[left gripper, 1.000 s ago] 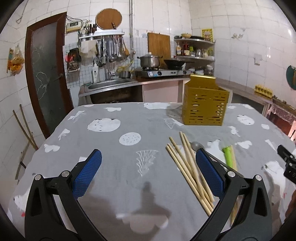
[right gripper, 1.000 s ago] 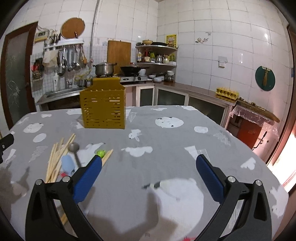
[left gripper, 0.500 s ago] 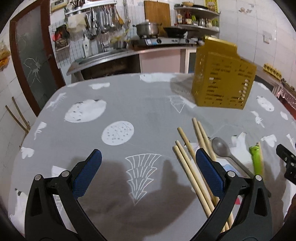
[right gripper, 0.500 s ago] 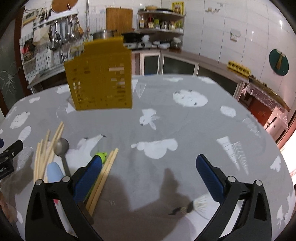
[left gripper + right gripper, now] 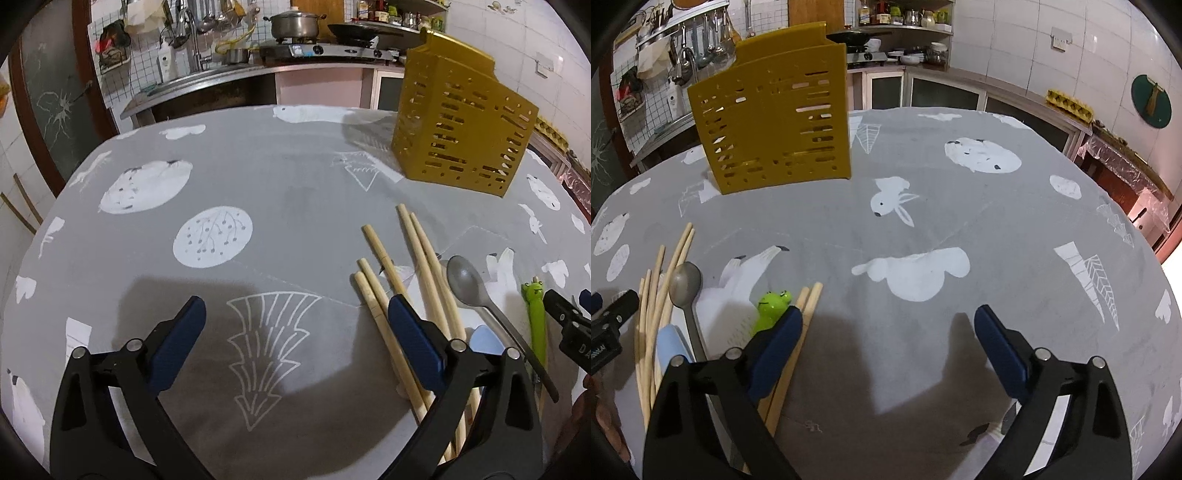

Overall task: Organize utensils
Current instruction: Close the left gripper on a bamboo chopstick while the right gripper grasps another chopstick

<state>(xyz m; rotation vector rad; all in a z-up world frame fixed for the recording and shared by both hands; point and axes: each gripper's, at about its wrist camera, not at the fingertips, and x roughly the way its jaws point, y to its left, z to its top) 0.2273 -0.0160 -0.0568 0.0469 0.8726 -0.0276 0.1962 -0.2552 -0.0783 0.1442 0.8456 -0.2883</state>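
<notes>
Wooden chopsticks (image 5: 402,280) are lying in a loose bundle on the table (image 5: 280,192), toward its near edge, with their tips pointing at the far edge. A metal spoon (image 5: 476,291) is resting just right of the bundle, bowl upward, and its handle is running back over a pale blue item (image 5: 670,341). A green frog-headed utensil (image 5: 770,308) is lying right of the spoon, and two more chopsticks (image 5: 807,306) are lying just beside it. A yellow slotted utensil holder (image 5: 461,125) is standing upright near the far edge, well apart from the utensils. The left gripper (image 5: 291,325) is hovering with jaws spread and nothing between them, its right finger above the bundle. The right gripper (image 5: 886,332) is likewise spread wide and gripping nothing, its left finger over the frog utensil and the paired chopsticks. A grey cloth printed with white animals is covering the table.
</notes>
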